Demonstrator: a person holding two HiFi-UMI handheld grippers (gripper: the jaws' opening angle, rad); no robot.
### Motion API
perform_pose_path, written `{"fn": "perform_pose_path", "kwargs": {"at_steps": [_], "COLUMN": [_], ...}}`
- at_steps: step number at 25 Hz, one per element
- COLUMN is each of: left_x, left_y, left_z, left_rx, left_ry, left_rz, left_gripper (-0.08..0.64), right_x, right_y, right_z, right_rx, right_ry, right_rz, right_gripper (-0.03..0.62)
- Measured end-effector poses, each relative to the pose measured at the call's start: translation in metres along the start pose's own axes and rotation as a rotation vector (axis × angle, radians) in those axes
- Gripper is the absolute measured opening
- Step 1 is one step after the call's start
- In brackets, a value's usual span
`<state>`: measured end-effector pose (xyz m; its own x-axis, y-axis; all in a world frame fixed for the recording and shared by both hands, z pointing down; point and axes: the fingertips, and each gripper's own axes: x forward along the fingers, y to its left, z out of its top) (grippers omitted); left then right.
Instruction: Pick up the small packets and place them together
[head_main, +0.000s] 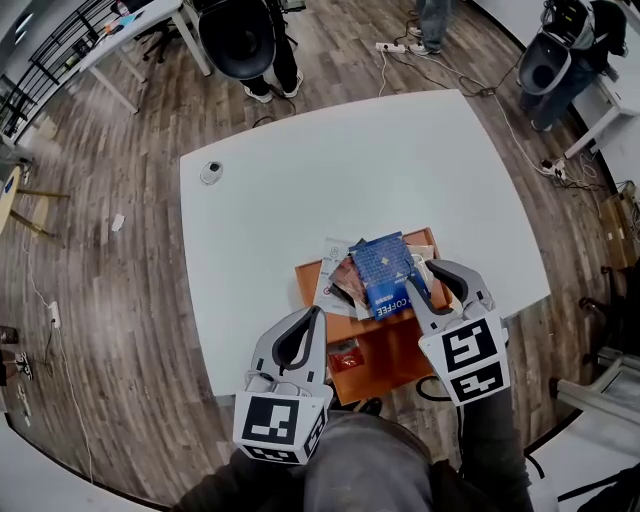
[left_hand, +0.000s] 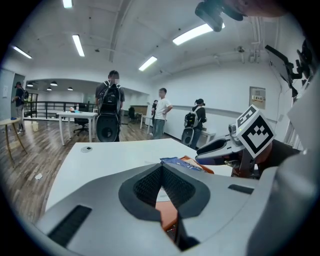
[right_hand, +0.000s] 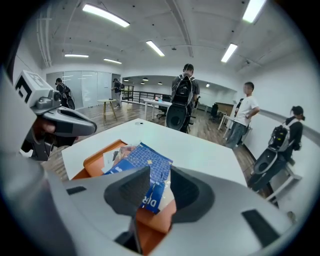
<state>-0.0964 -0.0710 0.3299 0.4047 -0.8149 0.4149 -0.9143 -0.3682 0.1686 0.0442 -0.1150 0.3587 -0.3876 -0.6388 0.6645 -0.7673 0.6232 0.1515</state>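
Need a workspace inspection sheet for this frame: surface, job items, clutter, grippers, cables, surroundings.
Surface: white table, orange tray at its near edge.
Job's things: blue coffee packet tops a pile of packets in the tray; red packet lies apart, nearer.
Clutter: small round object near the far corner.
Grippers: left gripper shut, empty; right gripper open at the pile, gripping nothing.
Cables: power strip and cords on the floor.
Surroundings: wood floor, people standing, desks.

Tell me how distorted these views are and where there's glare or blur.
Head view: fisheye bows the edges of the white table; print on the blue packet sharp. Left gripper view: dark circular vignette, ceiling lights blown out. Right gripper view: same vignette and glare.
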Motion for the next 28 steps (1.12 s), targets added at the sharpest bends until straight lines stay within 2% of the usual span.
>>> {"fn": "perform_pose_path", "kwargs": {"at_steps": [12,28], "left_x": [-0.026,-0.082], "left_y": [-0.033,-0.047], "left_z": [-0.008,-0.05], "left_rx": [0.024,-0.022], "left_ry": [-0.02,-0.013], "left_rz": [-0.034,0.006], "left_gripper": [-0.003,-0.003], "right_x": [-0.04,-0.063], "right_y": [0.022,0.106], "right_z": [-0.025,-0.066], "right_rx": [0.001,-0.099], "right_ry": [-0.006,0.069], "right_rz": [0.01,0.17], "right_gripper": [0.127,0.127]}}
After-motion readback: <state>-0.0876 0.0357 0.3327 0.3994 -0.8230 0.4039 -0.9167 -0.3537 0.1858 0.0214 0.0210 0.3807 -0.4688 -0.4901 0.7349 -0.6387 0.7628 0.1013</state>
